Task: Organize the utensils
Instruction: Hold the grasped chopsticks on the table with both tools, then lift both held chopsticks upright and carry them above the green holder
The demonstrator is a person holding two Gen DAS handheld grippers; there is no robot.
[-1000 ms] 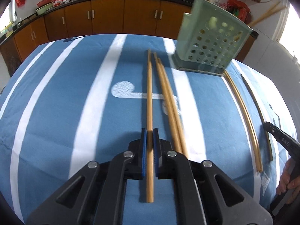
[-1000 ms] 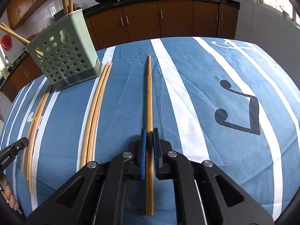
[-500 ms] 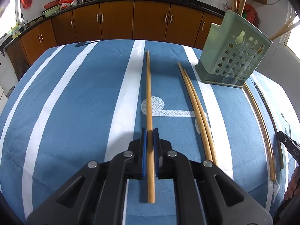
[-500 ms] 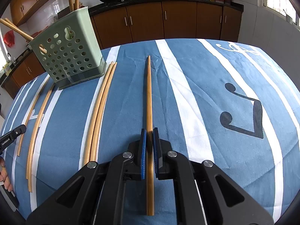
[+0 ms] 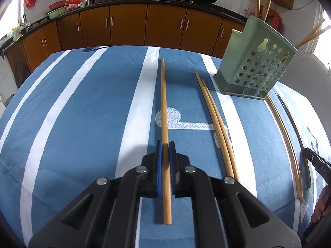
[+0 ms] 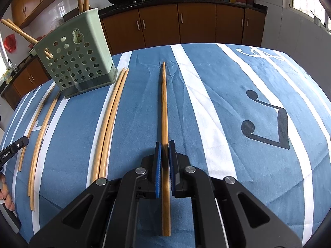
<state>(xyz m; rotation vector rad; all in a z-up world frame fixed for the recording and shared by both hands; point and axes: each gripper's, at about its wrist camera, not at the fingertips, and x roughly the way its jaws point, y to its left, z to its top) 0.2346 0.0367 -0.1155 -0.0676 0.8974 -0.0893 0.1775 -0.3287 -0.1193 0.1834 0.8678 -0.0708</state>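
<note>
In the left wrist view my left gripper (image 5: 164,145) is shut on a bamboo chopstick (image 5: 163,103) that points straight ahead over the blue striped cloth. A green perforated utensil holder (image 5: 254,68) with chopsticks standing in it is at the far right. In the right wrist view my right gripper (image 6: 164,145) is shut on another bamboo chopstick (image 6: 164,107). There the holder (image 6: 76,57) stands at the far left. A loose chopstick pair (image 6: 112,113) lies between the holder and my right gripper. The same pair (image 5: 215,122) lies right of my left gripper.
More chopsticks (image 5: 284,130) lie right of the holder, one of them dark (image 5: 294,128). Another bamboo pair (image 6: 41,124) lies left of the holder's base in the right view. The table's front edge is close below both grippers. Brown kitchen cabinets (image 5: 128,26) run behind the table.
My left gripper has shifted left with its chopstick, away from the loose pair that lay right beside it. The right gripper has stayed in place.
</note>
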